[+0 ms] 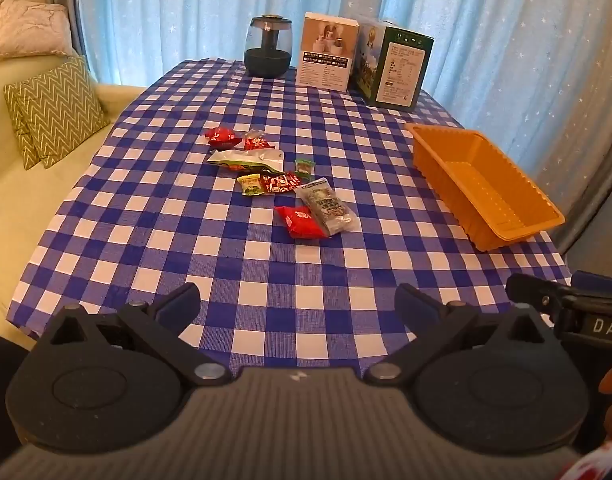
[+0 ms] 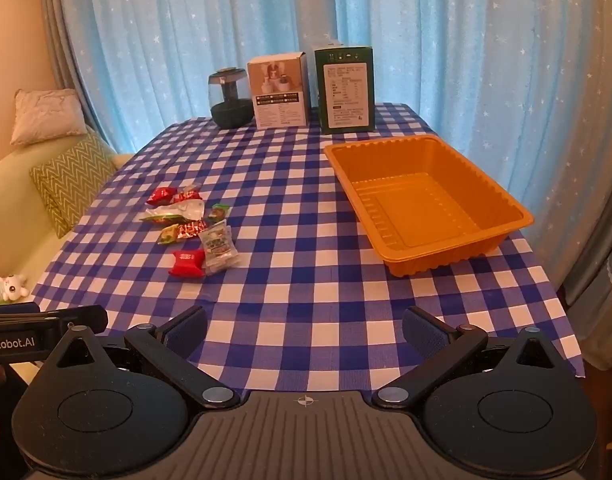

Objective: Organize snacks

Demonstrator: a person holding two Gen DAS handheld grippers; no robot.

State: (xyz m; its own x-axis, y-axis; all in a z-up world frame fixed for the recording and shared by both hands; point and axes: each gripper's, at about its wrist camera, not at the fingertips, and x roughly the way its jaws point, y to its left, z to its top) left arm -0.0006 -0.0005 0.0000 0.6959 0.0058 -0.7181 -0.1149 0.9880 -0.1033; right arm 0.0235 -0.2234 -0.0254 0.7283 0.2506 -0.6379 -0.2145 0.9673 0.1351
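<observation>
Several small snack packets lie in a loose cluster mid-table: a red packet (image 1: pixel 302 221), a clear grey packet (image 1: pixel 327 205), a white-green bag (image 1: pixel 248 159) and red candies (image 1: pixel 222 137). The cluster also shows in the right wrist view, with the red packet (image 2: pixel 187 262) nearest. An empty orange tray (image 1: pixel 485 184) (image 2: pixel 425 200) stands at the right. My left gripper (image 1: pixel 298 304) is open and empty over the near table edge. My right gripper (image 2: pixel 306 328) is open and empty, also at the near edge. The right gripper's body (image 1: pixel 565 304) shows beside the left one.
A blue-white checked cloth (image 1: pixel 266 272) covers the table. At the back stand a dark glass jar (image 1: pixel 268 46), a white box (image 1: pixel 327 54) and a green box (image 1: pixel 397 66). A sofa with cushions (image 1: pixel 58 112) lies left. Blue curtains hang behind.
</observation>
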